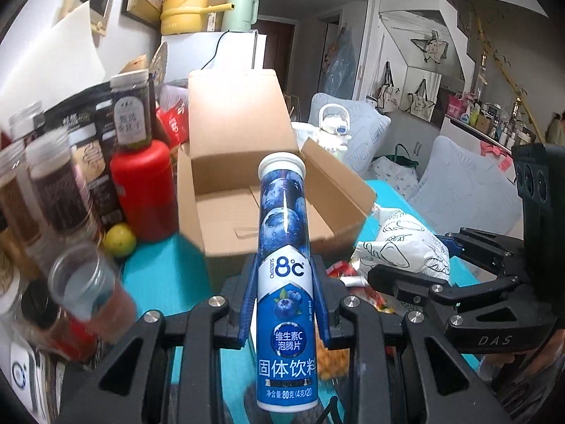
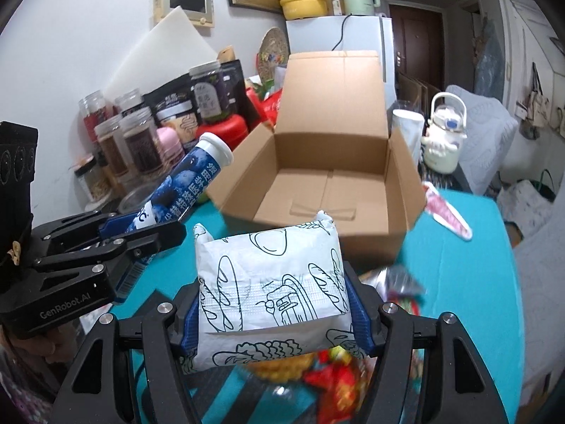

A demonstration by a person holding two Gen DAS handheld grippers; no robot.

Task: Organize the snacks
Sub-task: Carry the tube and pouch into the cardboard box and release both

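- A cluttered living room; a teal tabletop (image 2: 459, 282) carries an open cardboard box (image 2: 328, 162), empty inside, at its far middle.
- Left gripper (image 1: 284, 304): jaws closed tight on a blue tube (image 1: 284, 265), a slim hard cylinder with a glossy blueberry label and a white cap, standing upright between the blue pads and lifted clear of the tabletop, just near of the box.
- Right gripper (image 2: 273, 304): jaws about half open, clamped on the sides of a white bag (image 2: 272, 275), a soft, puffy pillow pack printed with line drawings of bread, held above the tabletop just near of the box.
- Loose red and orange wrappers (image 2: 332, 374) lie blurred below the bag.
- On the far left stand ribbed clear jars (image 2: 137, 141), dark pouches and a red bottle (image 1: 144, 190); a lime (image 1: 120, 240) sits by the bottle.
- The step looks like carrying both snacks into the box. I would clear its near wall first, lower each well inside, and keep the bag to the right so the two don't collide. The tube should be laid down, since upright it may topple.
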